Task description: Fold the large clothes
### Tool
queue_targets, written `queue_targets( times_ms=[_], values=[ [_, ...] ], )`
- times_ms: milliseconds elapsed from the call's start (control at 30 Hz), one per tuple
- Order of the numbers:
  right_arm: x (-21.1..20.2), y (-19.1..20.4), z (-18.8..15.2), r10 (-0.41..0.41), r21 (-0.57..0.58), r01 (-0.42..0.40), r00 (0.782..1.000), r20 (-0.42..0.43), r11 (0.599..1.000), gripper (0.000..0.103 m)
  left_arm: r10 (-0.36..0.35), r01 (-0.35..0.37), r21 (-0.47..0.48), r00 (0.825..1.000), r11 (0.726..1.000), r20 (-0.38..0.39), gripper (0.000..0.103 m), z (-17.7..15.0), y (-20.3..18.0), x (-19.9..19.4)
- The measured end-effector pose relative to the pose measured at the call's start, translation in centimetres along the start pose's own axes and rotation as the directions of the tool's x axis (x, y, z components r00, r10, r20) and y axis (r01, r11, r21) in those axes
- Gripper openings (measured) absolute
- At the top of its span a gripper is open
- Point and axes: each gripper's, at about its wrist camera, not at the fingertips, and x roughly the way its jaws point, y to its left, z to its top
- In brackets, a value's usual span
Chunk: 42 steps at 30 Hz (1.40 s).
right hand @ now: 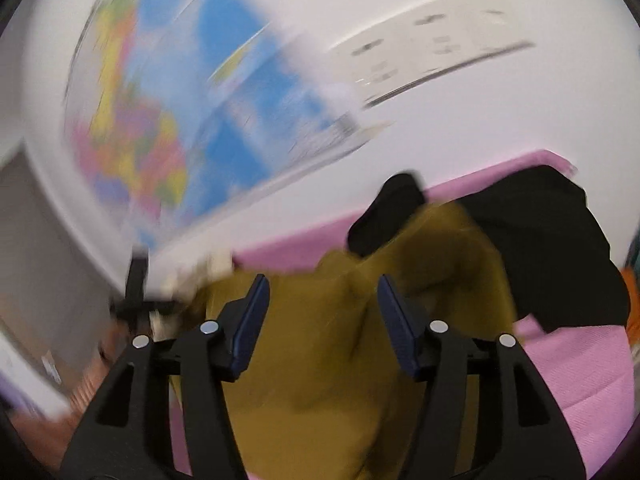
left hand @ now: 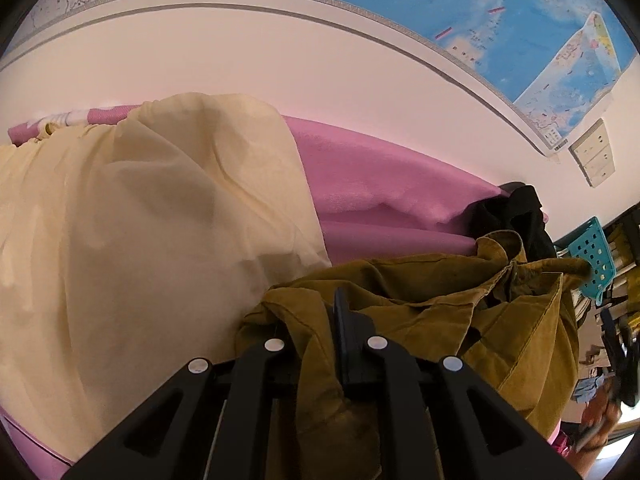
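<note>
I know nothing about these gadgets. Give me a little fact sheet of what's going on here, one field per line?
Setting: pink bed sheet beside a white wall with a coloured map
Garment being handled: crumpled olive-brown corduroy garment
Other clothes: cream thin fabric garment at left; black garment behind the olive one
Left gripper: shut on the olive garment, cloth pinched between its fingers
Right gripper: open, olive cloth lying between the blue pads, not pressed
Picture quality: right view blurred

Pink bed cover (left hand: 380, 176), wall map (left hand: 520, 32), wall sockets (left hand: 594, 154), teal perforated basket (left hand: 592, 256), perhaps shelving beyond.
</note>
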Motion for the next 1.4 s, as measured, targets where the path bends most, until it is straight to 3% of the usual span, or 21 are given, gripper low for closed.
queue_targets(
  times_ms=[100, 167, 233, 267, 300, 333, 400, 500, 600, 667, 700, 767, 800, 867, 967, 1033, 1100, 1167, 1233, 1300, 1400],
  values=[
    [3.3, 2.1, -1.8, -0.100, -0.129, 0.088, 0.990, -0.095, 0.988, 0.055, 0.004, -0.004, -0.004, 1.000, 1.000, 0.003, 0.010, -0.1, 0.0, -0.2],
    [6.1, 2.1, -2.8, -0.190, -0.187, 0.162, 0.971, -0.146, 0.969, 0.046, 0.001, -0.001, -0.004, 1.000, 1.000, 0.003, 0.012, -0.3, -0.1, -0.4],
    [8.3, 1.4, -3.6, -0.240, -0.201, 0.204, 0.955, -0.174, 0.958, 0.025, -0.012, 0.012, -0.003, 1.000, 1.000, 0.003, 0.021, -0.5, -0.1, -0.9],
    [9.1, 0.9, -3.9, -0.254, -0.203, 0.217, 0.950, -0.180, 0.955, 0.022, -0.022, 0.022, 0.016, 1.000, 1.000, 0.005, 0.028, -0.8, -0.3, -1.5],
    [9.5, 0.7, -3.9, -0.259, -0.200, 0.222, 0.949, -0.181, 0.954, 0.016, -0.033, 0.032, 0.037, 0.999, 0.999, 0.002, 0.051, -1.1, -0.6, -1.9],
    [9.7, 0.4, -3.9, -0.264, -0.197, 0.229, 0.949, -0.175, 0.953, 0.013, -0.025, 0.025, 0.059, 1.000, 0.998, 0.013, 0.059, -1.7, -0.7, -2.8],
    [9.3, 0.3, -3.8, -0.265, -0.196, 0.234, 0.952, -0.153, 0.952, 0.004, 0.015, -0.022, 0.112, 0.998, 0.993, 0.066, 0.061, -2.9, -1.2, -4.7],
    [8.7, 0.2, -2.8, -0.257, -0.184, 0.233, 0.959, -0.120, 0.955, 0.003, -0.007, -0.027, 0.218, 0.988, 0.975, 0.151, 0.062, -4.9, -2.6, -7.9],
    [9.1, 0.1, -2.0, -0.252, -0.168, 0.232, 0.962, -0.109, 0.958, 0.003, -0.108, 0.035, 0.340, 0.974, 0.940, 0.199, 0.072, -6.9, -4.7, -10.3],
    [9.8, -0.1, -1.9, -0.259, -0.162, 0.239, 0.959, -0.113, 0.957, 0.003, -0.202, 0.103, 0.457, 0.964, 0.884, 0.173, 0.073, -8.6, -6.8, -10.5],
    [10.1, -0.2, -1.9, -0.266, -0.165, 0.245, 0.957, -0.119, 0.955, 0.002, -0.239, 0.130, 0.525, 0.960, 0.841, 0.146, 0.073, -9.6, -7.9, -10.1],
    [10.4, -0.3, -2.1, -0.269, -0.162, 0.247, 0.955, -0.128, 0.955, 0.002, -0.232, 0.111, 0.619, 0.966, 0.777, 0.117, 0.074, -11.3, -10.1, -8.5],
    [10.2, -0.3, -2.3, -0.267, -0.160, 0.246, 0.955, -0.130, 0.956, 0.002, -0.201, 0.094, 0.633, 0.975, 0.768, 0.099, 0.074, -11.5, -10.8, -7.3],
    [9.9, -0.4, -2.3, -0.260, -0.152, 0.240, 0.957, -0.130, 0.959, 0.004, -0.144, 0.084, 0.616, 0.988, 0.783, 0.049, 0.074, -10.7, -11.8, -4.7],
    [9.1, -0.1, -2.0, -0.240, -0.137, 0.223, 0.962, -0.129, 0.965, 0.010, -0.062, 0.029, 0.530, 0.997, 0.847, 0.043, 0.074, -8.1, -11.3, -0.7],
    [7.5, 0.4, -1.9, -0.204, -0.131, 0.189, 0.973, -0.112, 0.973, 0.029, -0.012, -0.001, 0.445, 1.000, 0.896, 0.026, 0.069, -6.5, -10.2, 1.6],
    [5.1, 0.6, -1.8, -0.151, -0.109, 0.142, 0.985, -0.082, 0.984, 0.038, -0.002, -0.001, 0.382, 1.000, 0.924, 0.007, 0.063, -5.5, -8.8, 3.5],
    [2.0, 0.6, -2.1, -0.131, -0.106, 0.126, 0.991, -0.042, 0.986, 0.044, -0.010, -0.001, 0.359, 1.000, 0.933, 0.030, 0.063, -6.0, -8.6, 3.1],
    [-0.7, 0.2, -2.8, -0.135, -0.093, 0.133, 0.991, -0.011, 0.987, 0.066, -0.013, -0.012, 0.364, 0.998, 0.931, 0.066, 0.071, -6.8, -8.6, 1.5],
    [-3.5, -0.5, -4.1, -0.141, -0.070, 0.142, 0.990, 0.014, 0.987, 0.076, -0.051, -0.013, 0.379, 0.986, 0.925, 0.157, 0.077, -8.6, -7.9, -1.6],
    [-5.8, -2.3, -6.6, -0.180, -0.031, 0.180, 0.984, -0.007, 0.983, 0.083, -0.052, -0.042, 0.354, 0.966, 0.934, 0.252, 0.083, -11.2, -5.4, -5.1]
  ],
)
